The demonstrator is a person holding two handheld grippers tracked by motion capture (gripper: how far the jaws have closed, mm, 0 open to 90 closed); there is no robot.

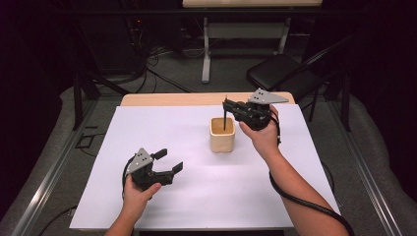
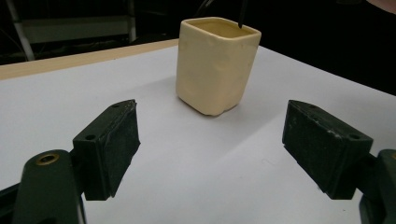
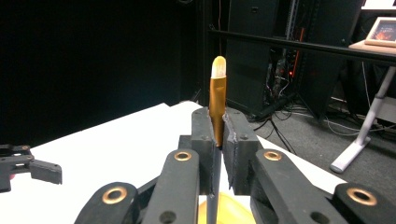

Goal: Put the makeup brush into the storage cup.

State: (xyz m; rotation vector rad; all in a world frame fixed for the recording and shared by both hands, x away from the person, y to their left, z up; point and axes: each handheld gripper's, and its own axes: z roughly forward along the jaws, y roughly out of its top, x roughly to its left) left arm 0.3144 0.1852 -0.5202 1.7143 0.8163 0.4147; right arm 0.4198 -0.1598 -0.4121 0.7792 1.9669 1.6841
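Note:
A cream square cup (image 1: 222, 134) stands upright near the middle of the white table sheet (image 1: 196, 196). My right gripper (image 1: 227, 105) hovers just above its right rim, shut on a slim black stick (image 1: 225, 117) that hangs upright with its lower end inside the cup. In the right gripper view the stick (image 3: 217, 93) rises between the closed pads of the right gripper (image 3: 218, 128), with a gold collar and a pale tip on top. My left gripper (image 1: 168, 160) rests low at the front left, open and holding nothing. Its own view faces the cup (image 2: 216, 65) past the left gripper (image 2: 210, 149).
Bare wood of the table (image 1: 196, 99) shows beyond the sheet's far edge. A black chair (image 1: 280, 73) stands behind the table at the right, and a desk frame (image 1: 206, 54) and floor cables lie farther back. The surroundings are dark.

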